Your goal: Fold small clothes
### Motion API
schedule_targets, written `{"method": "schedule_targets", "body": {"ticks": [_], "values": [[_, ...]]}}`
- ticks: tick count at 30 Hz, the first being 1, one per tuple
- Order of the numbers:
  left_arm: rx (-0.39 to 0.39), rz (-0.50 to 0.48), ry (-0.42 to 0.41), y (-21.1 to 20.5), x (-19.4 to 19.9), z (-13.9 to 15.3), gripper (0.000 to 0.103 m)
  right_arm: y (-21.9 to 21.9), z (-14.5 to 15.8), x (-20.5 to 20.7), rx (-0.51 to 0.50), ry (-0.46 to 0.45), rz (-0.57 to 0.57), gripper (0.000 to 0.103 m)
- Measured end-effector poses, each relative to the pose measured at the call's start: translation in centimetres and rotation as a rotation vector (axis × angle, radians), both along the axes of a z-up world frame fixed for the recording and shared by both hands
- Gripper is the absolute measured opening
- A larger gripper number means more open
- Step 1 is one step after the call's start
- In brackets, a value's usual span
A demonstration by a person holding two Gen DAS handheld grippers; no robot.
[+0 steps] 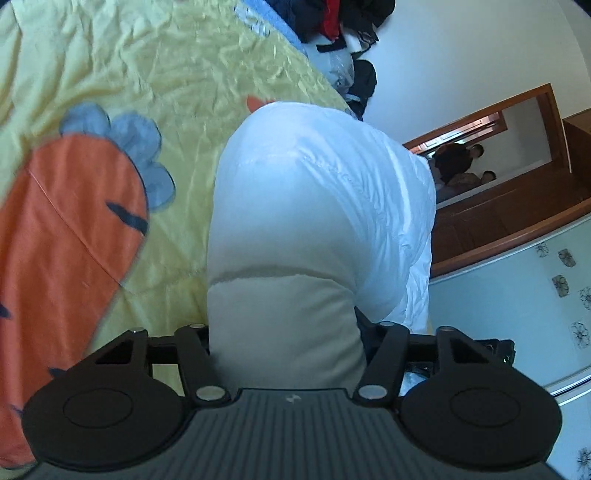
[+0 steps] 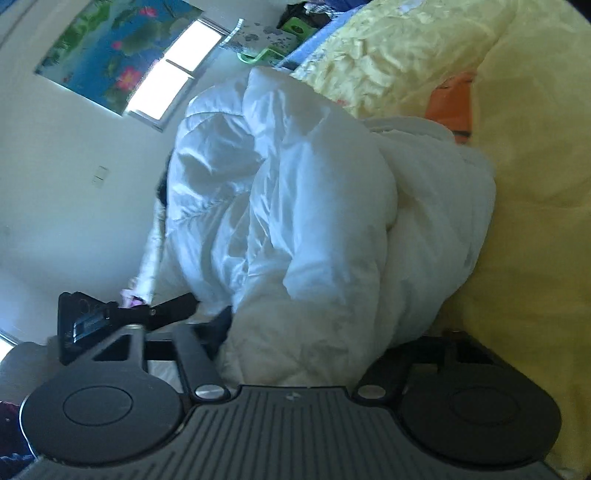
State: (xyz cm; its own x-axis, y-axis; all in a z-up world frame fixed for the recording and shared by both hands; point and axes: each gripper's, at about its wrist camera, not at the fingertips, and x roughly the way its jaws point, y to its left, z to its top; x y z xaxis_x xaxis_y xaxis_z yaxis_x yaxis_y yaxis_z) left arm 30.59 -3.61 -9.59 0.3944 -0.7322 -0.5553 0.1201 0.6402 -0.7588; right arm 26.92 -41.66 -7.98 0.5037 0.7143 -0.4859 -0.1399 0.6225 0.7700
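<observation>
A white puffy jacket [image 1: 317, 206] hangs bunched in front of both cameras above a yellow bed cover [image 1: 177, 74] with an orange carrot print [image 1: 74, 229]. My left gripper [image 1: 288, 332] is shut on the jacket's pale lining edge; the cloth hides its fingertips. In the right wrist view the jacket [image 2: 303, 221] fills the middle, folded over on itself. My right gripper [image 2: 295, 354] is shut on a thick bunch of it, fingertips hidden by the cloth. The left gripper [image 2: 122, 314] shows at the jacket's far left side.
A pile of dark and red clothes [image 1: 340, 18] lies at the bed's far end. A wooden door frame [image 1: 524, 177] and white wall are to the right. A window [image 2: 173, 70] and a flower picture [image 2: 110, 48] are on the wall.
</observation>
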Motion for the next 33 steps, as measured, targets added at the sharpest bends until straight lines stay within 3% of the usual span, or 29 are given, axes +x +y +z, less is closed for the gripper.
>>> {"method": "schedule_targets", "body": {"ticks": [6, 9, 11, 13, 15, 18, 21, 24, 25, 27, 30, 31, 33], "values": [[0.067, 0.084, -0.063, 5.9, -0.5, 2.9, 0.057, 5.8, 0.3, 2.8, 0.060, -0.031, 0.087, 0.053], [0.084, 0.165, -0.062, 9.9, -0.4, 2.8, 0.059, 10.2, 0.2, 5.9, 0.077, -0.052, 0.155, 0.053], [0.120, 0.191, -0.062, 11.6, -0.1, 1.5, 0.066, 12.7, -0.9, 7.4, 0.081, -0.022, 0.178, 0.053], [0.088, 0.215, -0.040, 13.0, 0.2, -0.6, 0.082, 13.5, -2.3, 8.6, 0.092, 0.010, 0.169, 0.061], [0.042, 0.225, -0.033, 13.8, 0.0, -2.0, 0.089, 13.3, -2.8, 9.1, 0.119, 0.002, 0.160, 0.062], [0.044, 0.229, -0.049, 13.8, -0.5, -1.4, 0.089, 12.5, -2.3, 9.3, 0.122, 0.038, 0.145, 0.074], [0.020, 0.252, -0.094, 14.4, -1.7, 1.6, 0.087, 10.8, -0.6, 8.6, 0.081, 0.083, 0.069, 0.091], [0.022, 0.318, -0.240, 15.9, -5.2, 6.2, 0.088, 7.2, 2.9, 6.7, 0.094, -0.010, -0.084, 0.091], [0.060, 0.347, -0.298, 15.9, -6.4, 7.8, 0.088, 6.6, 4.5, 6.1, 0.073, -0.067, -0.131, 0.088], [0.208, 0.375, -0.429, 14.0, -8.4, 10.9, 0.088, 7.0, 8.5, 5.3, 0.024, -0.248, -0.128, 0.088], [0.405, 0.323, -0.618, 8.5, -10.5, 12.6, 0.088, 11.5, 13.1, 6.8, 0.012, -0.366, 0.024, 0.090], [0.455, 0.285, -0.649, 6.7, -10.7, 12.2, 0.088, 13.5, 14.0, 7.7, 0.009, -0.380, 0.085, 0.093], [0.526, 0.228, -0.622, 4.0, -10.1, 10.3, 0.088, 18.0, 14.7, 9.9, -0.006, -0.393, 0.212, 0.100]]}}
